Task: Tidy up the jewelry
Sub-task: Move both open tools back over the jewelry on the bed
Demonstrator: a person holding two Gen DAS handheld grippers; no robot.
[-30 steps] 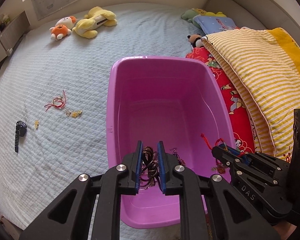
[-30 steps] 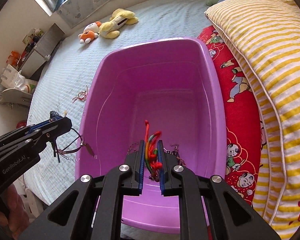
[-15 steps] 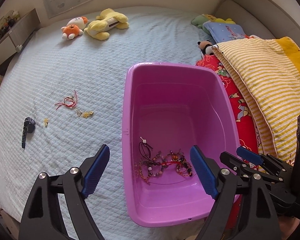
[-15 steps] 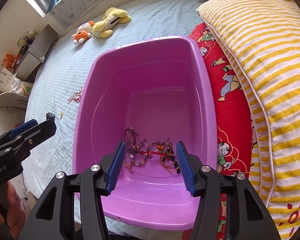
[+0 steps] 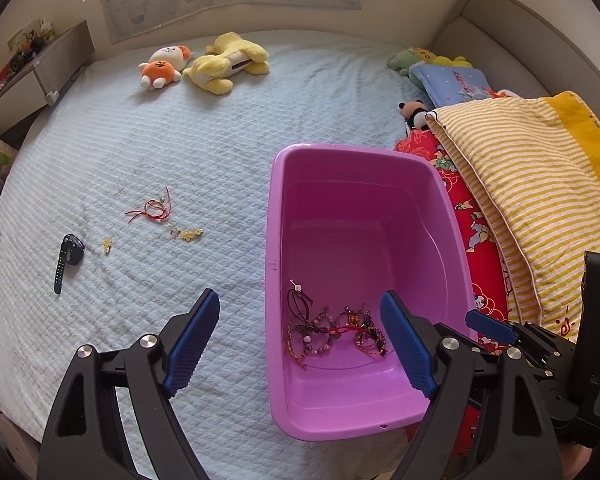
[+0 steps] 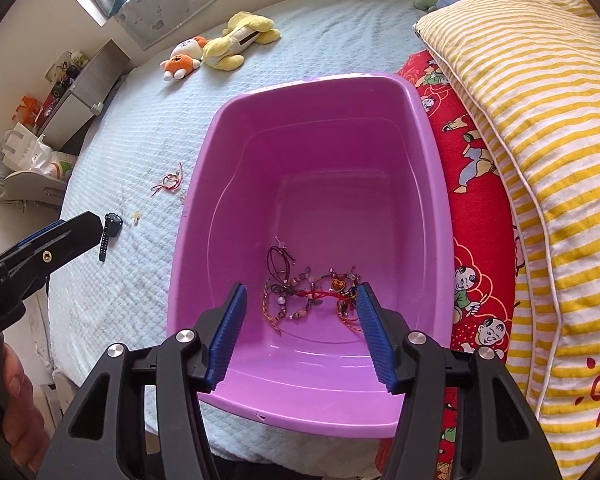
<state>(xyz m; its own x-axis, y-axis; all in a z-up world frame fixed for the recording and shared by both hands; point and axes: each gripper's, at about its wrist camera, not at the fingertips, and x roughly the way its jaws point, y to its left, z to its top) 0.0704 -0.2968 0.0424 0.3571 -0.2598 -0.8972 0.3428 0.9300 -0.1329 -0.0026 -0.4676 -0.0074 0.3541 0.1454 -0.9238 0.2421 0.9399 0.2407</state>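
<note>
My left gripper [image 5: 300, 340] hangs wide apart, nothing btwn its blue pads. My right gripper [image 6: 300, 332] is opening, empty too. Tangled heap of beaded bracelets and cords [image 6: 312, 296] lies in the purple plastic tub [image 6: 204, 184]. Red string bracelet [image 5: 156, 210] and black wristwatch [image 5: 70, 256] lie on the quilted bedspread [image 5: 180, 140].

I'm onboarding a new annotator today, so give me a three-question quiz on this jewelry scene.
1. True or false: the black watch lies inside the purple tub.
2. Where is the tangle of bracelets? A) on the bedspread B) on the tub's floor C) on the striped pillow
3. Fill in: the left gripper holds ____.

Key: 1 false, it lies on the bedspread; 2 B; 3 nothing, jaws wide open.
</note>
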